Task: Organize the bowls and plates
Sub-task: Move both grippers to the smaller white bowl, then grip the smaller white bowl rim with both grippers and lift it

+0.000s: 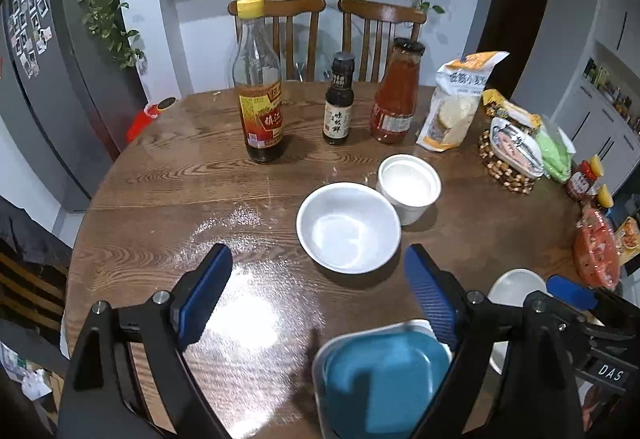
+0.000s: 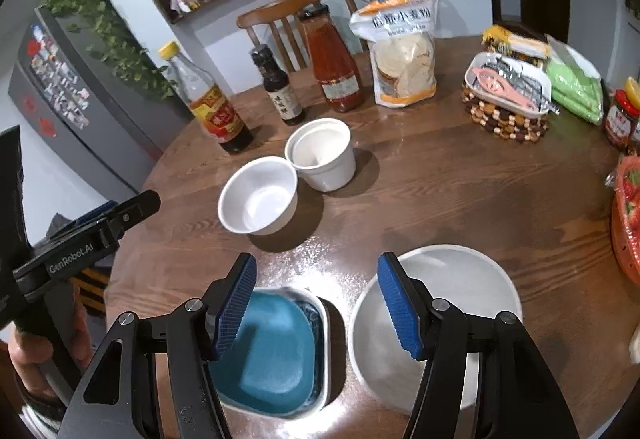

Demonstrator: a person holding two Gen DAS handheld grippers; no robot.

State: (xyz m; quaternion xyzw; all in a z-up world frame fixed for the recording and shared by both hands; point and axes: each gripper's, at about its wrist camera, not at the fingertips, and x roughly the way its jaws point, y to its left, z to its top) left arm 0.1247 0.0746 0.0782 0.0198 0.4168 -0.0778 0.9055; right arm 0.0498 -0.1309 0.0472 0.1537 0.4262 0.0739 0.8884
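Blue square dish [image 2: 266,351] already sits nested in a white square one [image 2: 322,323] at the near edge of the wooden table [image 2: 440,191], with a wide white plate [image 2: 460,279] just beside it, so we judge the sorting partly done. Two white bowls, the open one [image 1: 348,227] and the taller one [image 1: 408,187], stand unstacked mid-table. We hold our left gripper [image 1: 316,291] and right gripper [image 2: 316,303] wide and empty; bottles [image 1: 260,87] behind the bowls may crowd our reach.
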